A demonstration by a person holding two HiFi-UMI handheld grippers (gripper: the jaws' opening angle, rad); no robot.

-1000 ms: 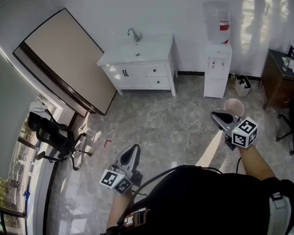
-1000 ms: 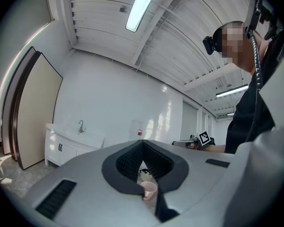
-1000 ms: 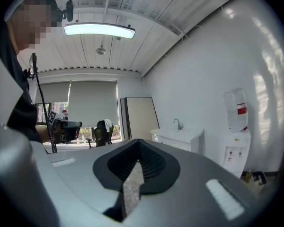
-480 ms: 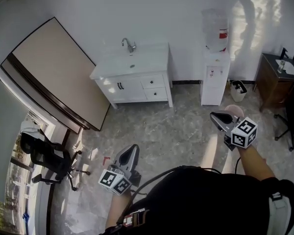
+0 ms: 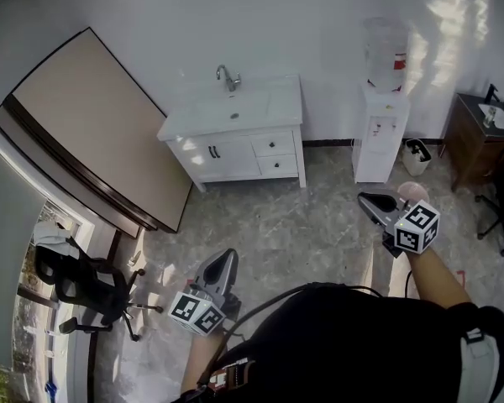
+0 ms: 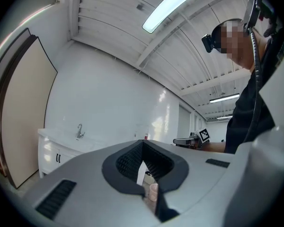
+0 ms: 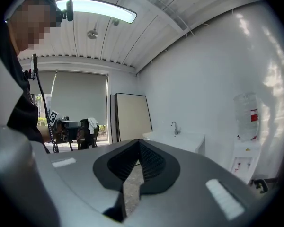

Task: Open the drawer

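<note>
Marble floor (image 5: 269, 225), white sink cabinet (image 5: 235, 154) at the far wall (image 5: 151, 23); drawers (image 5: 279, 164) on its right half, well apart from the person (image 5: 361, 342).
Risk: meeting the small knob (image 5: 274, 144) with jaws unspread would only bump it, or the neighbouring door pull (image 5: 213, 152) gets caught instead. Left claw (image 5: 228, 254) and right claw (image 5: 365, 200) are both pressed together, empty, touching nothing.
</note>
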